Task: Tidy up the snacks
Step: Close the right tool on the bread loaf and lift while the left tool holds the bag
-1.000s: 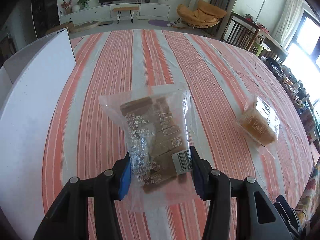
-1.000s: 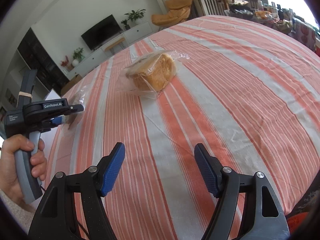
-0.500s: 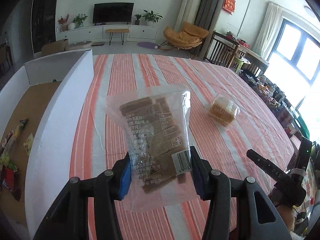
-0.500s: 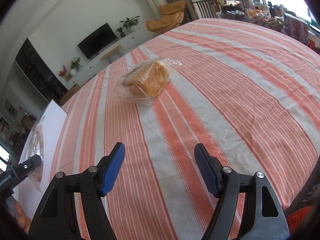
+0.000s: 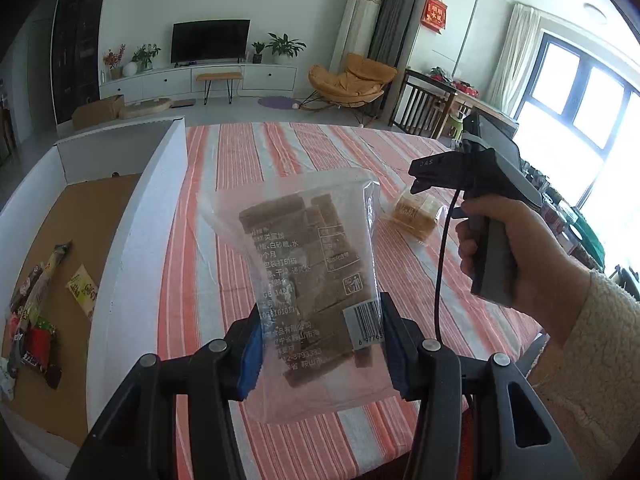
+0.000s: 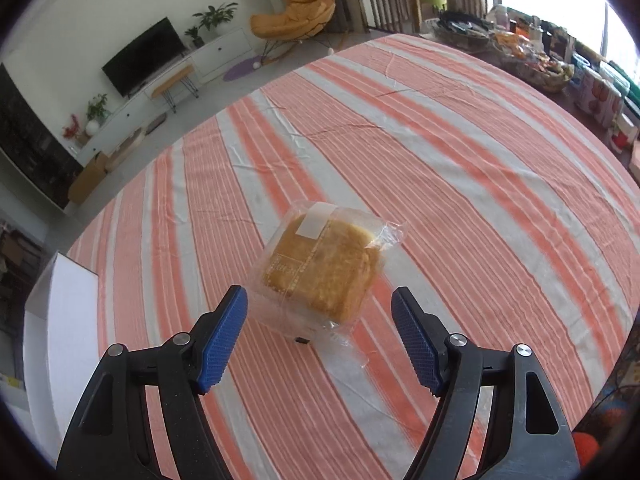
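Note:
My left gripper is shut on a clear bag of brown snack bars and holds it in the air above the striped table, just right of the white box. My right gripper is open and hovers over a wrapped yellow cake lying on the table, which sits between and just beyond its fingertips. The cake also shows in the left wrist view, behind the right gripper's body.
The white box has a cardboard floor with several snack packets at its near left. The striped tablecloth covers the table. Baskets and packages crowd the table's far right edge.
My left gripper has lifted the snack-bar bag up and toward the box. My right gripper has moved forward to the wrapped cake, which now lies between its open fingers.

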`<state>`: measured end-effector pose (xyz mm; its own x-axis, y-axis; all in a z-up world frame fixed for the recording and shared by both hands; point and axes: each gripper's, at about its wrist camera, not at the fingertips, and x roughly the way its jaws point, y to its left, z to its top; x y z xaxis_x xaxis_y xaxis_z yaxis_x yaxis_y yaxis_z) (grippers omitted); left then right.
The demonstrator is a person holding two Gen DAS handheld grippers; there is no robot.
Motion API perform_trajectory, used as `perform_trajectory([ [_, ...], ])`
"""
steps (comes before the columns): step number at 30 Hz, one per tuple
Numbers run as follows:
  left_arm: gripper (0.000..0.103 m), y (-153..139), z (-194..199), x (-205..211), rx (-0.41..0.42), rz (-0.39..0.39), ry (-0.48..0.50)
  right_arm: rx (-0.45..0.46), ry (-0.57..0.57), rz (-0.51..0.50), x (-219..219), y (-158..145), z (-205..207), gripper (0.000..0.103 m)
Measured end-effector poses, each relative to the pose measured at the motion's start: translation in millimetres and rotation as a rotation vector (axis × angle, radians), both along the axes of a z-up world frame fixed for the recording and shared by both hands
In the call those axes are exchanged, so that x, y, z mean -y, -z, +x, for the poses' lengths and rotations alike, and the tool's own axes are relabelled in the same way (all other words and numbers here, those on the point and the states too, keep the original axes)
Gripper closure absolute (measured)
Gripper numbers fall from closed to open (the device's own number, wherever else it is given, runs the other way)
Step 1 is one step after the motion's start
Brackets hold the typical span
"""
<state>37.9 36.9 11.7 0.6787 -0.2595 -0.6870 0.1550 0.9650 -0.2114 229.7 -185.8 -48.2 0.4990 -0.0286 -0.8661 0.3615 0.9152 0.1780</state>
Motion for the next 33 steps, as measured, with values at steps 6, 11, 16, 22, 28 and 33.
perform_trajectory([
  [6,0.053,-10.9,-17.0,-3.6,0.022,0.02,0.018,-0.138,0.043,-0.149,-20.2,39.5,47.0,0.019],
  [11,0.053,-17.1,-32.1,-6.6,0.037,0.018,0.021,-0.099,0.002,-0.02,4.9,47.4,31.0,0.029],
  [16,0.053,-29.1,-40.4,-16.8,0.037,-0.054,0.022,-0.033,-0.147,0.002,19.2,41.2,-1.3,0.034],
  [22,0.053,-61.1,-54.5,-43.8,0.092,-0.119,-0.012,0.101,-0.232,0.155,26.3,11.8,-59.9,0.034],
  [28,0.053,-89.7,-63.0,-85.3,0.099,-0.19,-0.066,0.191,-0.413,0.284,-42.3,-40.3,-104.2,0.034],
  [33,0.053,-107.9,-76.4,-127.9,0.117,-0.2,-0.139,0.251,-0.643,0.341,-127.0,-89.6,-138.9,0.034],
])
